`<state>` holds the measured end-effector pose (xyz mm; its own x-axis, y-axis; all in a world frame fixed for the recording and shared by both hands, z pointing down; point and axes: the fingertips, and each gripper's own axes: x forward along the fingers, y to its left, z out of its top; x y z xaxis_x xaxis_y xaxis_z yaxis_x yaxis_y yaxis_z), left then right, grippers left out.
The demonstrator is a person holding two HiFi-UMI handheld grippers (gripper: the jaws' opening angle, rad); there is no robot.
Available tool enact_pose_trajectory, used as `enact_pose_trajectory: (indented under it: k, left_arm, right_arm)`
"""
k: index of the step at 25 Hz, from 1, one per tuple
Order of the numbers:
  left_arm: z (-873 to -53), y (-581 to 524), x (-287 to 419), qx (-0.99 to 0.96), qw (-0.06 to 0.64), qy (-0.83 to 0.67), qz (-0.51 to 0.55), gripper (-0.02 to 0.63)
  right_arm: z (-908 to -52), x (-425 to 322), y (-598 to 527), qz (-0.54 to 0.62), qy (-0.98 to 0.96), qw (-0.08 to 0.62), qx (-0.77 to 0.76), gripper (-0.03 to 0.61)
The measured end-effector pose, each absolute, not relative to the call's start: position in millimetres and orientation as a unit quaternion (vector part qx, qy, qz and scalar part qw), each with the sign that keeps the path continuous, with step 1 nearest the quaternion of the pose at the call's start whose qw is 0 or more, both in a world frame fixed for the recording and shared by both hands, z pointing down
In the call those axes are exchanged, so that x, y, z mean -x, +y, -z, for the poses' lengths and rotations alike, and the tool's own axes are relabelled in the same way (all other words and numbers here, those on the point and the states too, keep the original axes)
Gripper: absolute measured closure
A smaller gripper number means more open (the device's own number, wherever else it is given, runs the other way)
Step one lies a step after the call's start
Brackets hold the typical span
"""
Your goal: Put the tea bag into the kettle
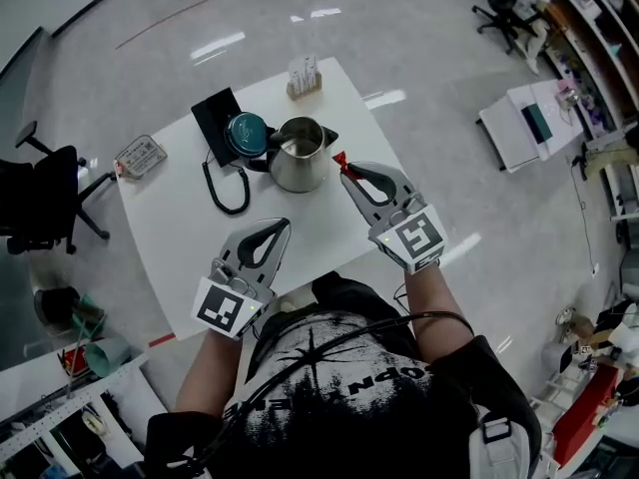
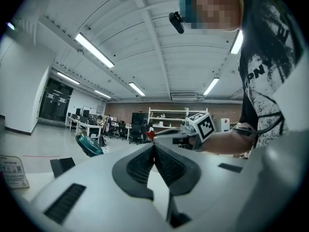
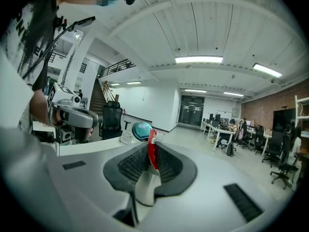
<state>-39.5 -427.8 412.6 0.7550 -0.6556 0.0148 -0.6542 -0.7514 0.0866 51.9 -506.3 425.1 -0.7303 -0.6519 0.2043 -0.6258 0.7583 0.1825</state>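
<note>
1. Tea bag (image 1: 339,158): a small red packet, pinched at the tips of the right gripper (image 1: 345,170). In the right gripper view it stands on edge between the two pads, and its top sticks out past them.
2. In the head view the tea bag is off the table, just to the right of the steel kettle (image 1: 300,154). I cannot tell whether the two touch.
3. The kettle stands upright near the middle of the white table (image 1: 180,238). Its top is open and the inside shows bare metal.
4. The teal lid (image 1: 246,133) lies just left of the kettle on a black base (image 1: 213,118). A black cord (image 1: 228,196) loops from the base toward the person.
5. The left gripper (image 1: 282,226) has its jaws pressed together with nothing between them, as the left gripper view shows plainly. It sits over the near part of the table, in front of the kettle and apart from it.
6. The two grippers are near each other, with the right one farther forward. The left gripper view looks across at the right gripper's marker cube and the red packet at its tips.
7. A small holder of white packets (image 1: 305,76) stands at the far edge of the table, behind the kettle.
8. A printed card (image 1: 140,155) lies at the table's left edge.
9. A black office chair (image 1: 45,203) stands on the floor to the left, well apart from the table.
</note>
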Motion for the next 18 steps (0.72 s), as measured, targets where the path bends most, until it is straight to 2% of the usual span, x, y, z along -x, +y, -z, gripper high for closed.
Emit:
enact_pose_trajectory:
  k: [18]
  left_arm:
    - [-440, -495, 22, -0.919, 0.091, -0.385, 0.012, 0.603]
  right_arm:
    - [-458, 0, -602, 0.036, -0.954, 0.151, -0.258, 0.531]
